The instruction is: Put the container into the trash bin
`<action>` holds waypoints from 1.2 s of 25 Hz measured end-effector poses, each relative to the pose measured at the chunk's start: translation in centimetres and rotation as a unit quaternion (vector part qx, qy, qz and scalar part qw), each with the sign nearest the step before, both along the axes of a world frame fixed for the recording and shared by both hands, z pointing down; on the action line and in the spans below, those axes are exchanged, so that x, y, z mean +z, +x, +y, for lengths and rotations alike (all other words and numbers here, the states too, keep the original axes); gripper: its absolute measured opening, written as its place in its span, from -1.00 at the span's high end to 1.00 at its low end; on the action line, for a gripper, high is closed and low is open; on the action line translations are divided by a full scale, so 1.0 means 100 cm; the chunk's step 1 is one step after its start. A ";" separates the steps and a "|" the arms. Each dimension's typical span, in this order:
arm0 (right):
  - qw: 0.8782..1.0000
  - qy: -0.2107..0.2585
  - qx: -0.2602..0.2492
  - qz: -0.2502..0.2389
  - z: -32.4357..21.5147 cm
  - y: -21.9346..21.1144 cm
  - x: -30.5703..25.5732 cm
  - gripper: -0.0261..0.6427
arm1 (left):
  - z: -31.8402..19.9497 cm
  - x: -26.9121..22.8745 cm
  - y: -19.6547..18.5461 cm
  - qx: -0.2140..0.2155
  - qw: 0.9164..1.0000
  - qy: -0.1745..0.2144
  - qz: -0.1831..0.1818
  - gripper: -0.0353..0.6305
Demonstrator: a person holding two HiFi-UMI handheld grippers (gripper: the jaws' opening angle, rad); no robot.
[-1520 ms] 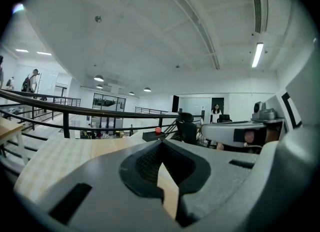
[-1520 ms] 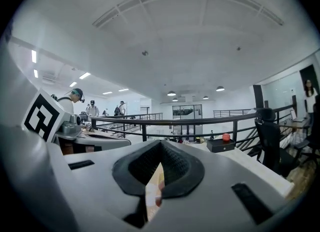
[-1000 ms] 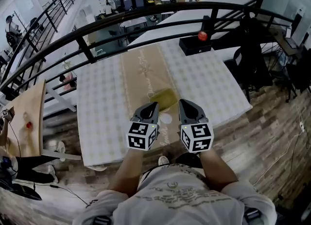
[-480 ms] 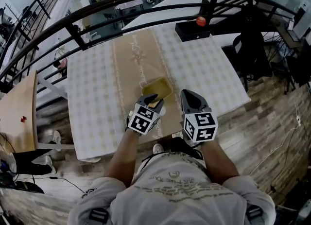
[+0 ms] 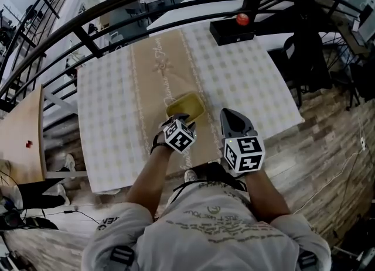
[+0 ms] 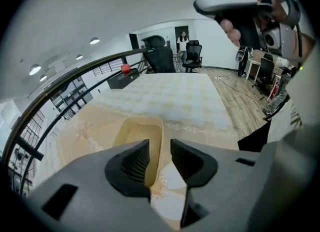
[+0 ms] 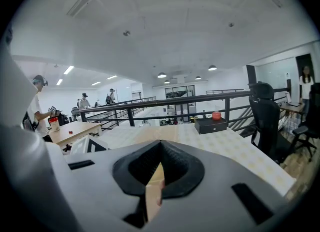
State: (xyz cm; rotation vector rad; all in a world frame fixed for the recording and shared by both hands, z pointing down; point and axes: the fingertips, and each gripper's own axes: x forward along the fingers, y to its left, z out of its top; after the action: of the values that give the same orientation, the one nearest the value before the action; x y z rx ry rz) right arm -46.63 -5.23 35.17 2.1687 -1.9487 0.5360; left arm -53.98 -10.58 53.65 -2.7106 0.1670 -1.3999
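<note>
The yellow container (image 5: 186, 106) sits on the tan runner (image 5: 153, 71). The left gripper (image 6: 160, 158) is opening its jaws around 1 wall, not squeezing yet. Slide deeper, then close firmly. The right gripper (image 7: 159, 163), beside the runner, is closed and empty.

The container (image 5: 186, 107) sits on the runner (image 5: 153, 65), which lies along the middle of the surface (image 5: 111, 112), and is nearer the near edge. At the far right corner stands a box (image 5: 231, 31) with a ball (image 5: 242, 19) on top. The railing (image 7: 175, 99) runs behind it, and a second table (image 5: 23, 141) stands off to the left.
</note>
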 end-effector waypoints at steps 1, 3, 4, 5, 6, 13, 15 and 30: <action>1.000 0.000 -0.001 0.000 -0.002 0.003 0.001 0.95 | -0.002 0.008 0.001 0.002 1.000 -0.004 -0.010 0.53; 1.000 -0.001 -0.004 -0.001 -0.005 0.007 0.002 0.95 | -0.005 0.022 0.002 0.004 0.999 -0.011 -0.030 0.53; 1.000 -0.002 -0.005 -0.002 -0.007 0.009 0.002 0.95 | -0.006 0.027 0.002 0.004 0.999 -0.014 -0.040 0.53; 1.000 -0.003 -0.007 -0.002 -0.008 0.011 0.003 0.95 | -0.006 0.031 0.002 0.004 0.999 -0.018 -0.049 0.53; 1.000 -0.005 -0.007 -0.003 -0.010 0.013 0.004 0.95 | -0.006 0.036 0.002 0.004 0.998 -0.024 -0.056 0.53; 1.000 -0.013 -0.011 -0.002 -0.019 0.024 0.008 0.95 | -0.014 0.053 0.000 -0.004 0.996 -0.035 -0.087 0.60; 1.000 -0.015 -0.011 -0.004 -0.021 0.026 0.009 0.95 | -0.014 0.055 0.000 -0.007 0.995 -0.028 -0.093 0.76; 1.000 -0.007 -0.009 -0.010 -0.031 0.019 0.005 0.95 | -0.042 -0.062 0.009 -0.105 0.992 -0.003 0.077 0.84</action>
State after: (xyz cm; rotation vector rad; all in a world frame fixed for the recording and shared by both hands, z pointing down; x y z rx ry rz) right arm -44.71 -8.37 35.71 2.1422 -1.9665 0.5687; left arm -53.04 -14.78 47.46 -2.8763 0.4710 -1.2370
